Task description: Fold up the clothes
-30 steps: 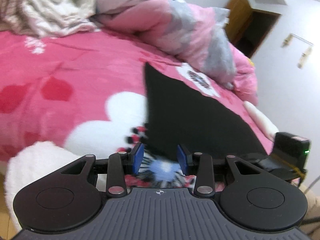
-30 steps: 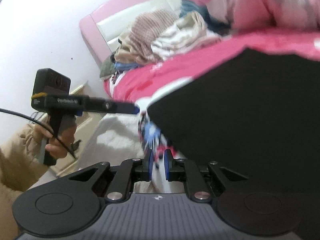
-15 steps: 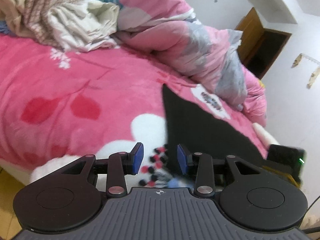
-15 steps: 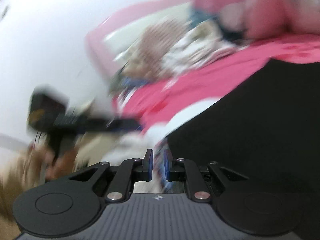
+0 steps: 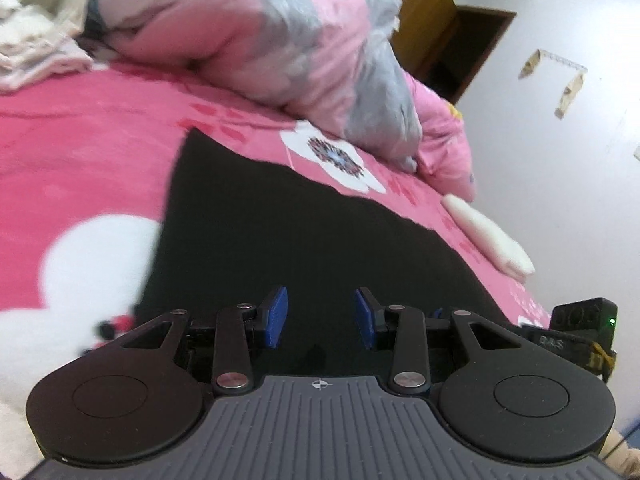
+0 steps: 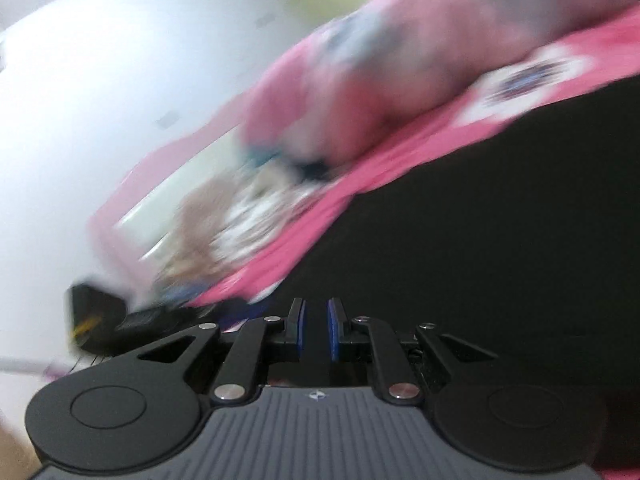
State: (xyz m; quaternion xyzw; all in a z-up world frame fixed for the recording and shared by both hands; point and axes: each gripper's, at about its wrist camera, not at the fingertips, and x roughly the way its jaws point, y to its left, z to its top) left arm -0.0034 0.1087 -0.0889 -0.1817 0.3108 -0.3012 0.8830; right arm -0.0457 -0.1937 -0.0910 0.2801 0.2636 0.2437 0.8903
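Black garment (image 5: 304, 240): matte, flat sheet with a pointed far corner, spread on the bed's fuzzy pink fleece blanket (image 5: 80, 152) with white flower prints. Left tongs (image 5: 321, 317) part-spread over its near edge, blue pads clear of the cloth. Right tongs (image 6: 316, 330) nearly together; dark between the pads, can't tell if cloth is pinched. Puffy pink-grey quilt (image 5: 280, 40) bunched behind.

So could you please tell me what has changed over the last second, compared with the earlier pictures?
Both tongs have swung in over the black garment: it now fills the gap of the left tongs and lies between the right tongs, where floral blanket showed before. Nothing was gripped or released. Both jaw gaps are unchanged; the garment stays spread.
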